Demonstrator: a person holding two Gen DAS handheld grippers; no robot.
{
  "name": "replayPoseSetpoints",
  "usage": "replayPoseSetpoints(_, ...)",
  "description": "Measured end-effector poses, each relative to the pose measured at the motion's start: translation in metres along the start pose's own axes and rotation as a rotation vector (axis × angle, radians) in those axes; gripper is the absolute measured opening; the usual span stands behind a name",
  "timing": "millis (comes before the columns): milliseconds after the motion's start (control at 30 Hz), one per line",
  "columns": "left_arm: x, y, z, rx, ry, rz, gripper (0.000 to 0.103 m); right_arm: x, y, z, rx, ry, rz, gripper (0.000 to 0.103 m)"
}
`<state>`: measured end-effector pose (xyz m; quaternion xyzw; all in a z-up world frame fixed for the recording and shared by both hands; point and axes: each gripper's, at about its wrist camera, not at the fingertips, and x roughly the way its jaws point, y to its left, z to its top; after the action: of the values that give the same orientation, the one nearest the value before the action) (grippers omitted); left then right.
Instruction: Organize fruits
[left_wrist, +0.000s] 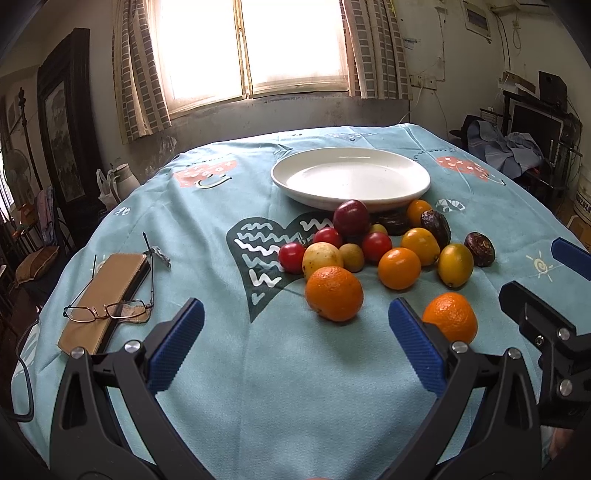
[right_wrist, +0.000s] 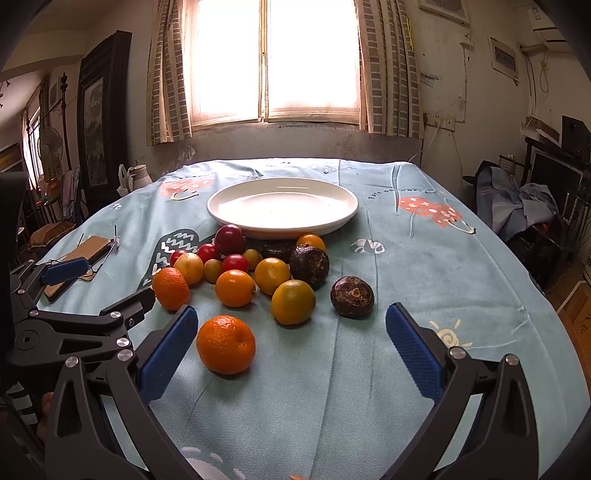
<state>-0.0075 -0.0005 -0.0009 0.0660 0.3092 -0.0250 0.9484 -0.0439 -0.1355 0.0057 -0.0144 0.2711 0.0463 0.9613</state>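
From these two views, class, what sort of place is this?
Probably a lived-in home room: a curtained window, a table under a patterned tablecloth with a white plate and loose fruit, and eyeglasses left lying there.

The left gripper (left_wrist: 295, 347) and right gripper (right_wrist: 290, 345) look alike: black plastic frames with triangular cut-outs and silver round-headed screws, carrying fingers (left_wrist: 177, 345) faced with blue ribbed pads (right_wrist: 413, 350) at their tips.
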Motion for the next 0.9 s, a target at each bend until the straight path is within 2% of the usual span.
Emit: replayPoseSetpoints(900, 0.0013, 0.001, -0.0018, -0.001, 0.002, -0.001, 0.101, 0.0004, -0.0005, -0.0005, 0.001, -0.001, 0.001, 0.102)
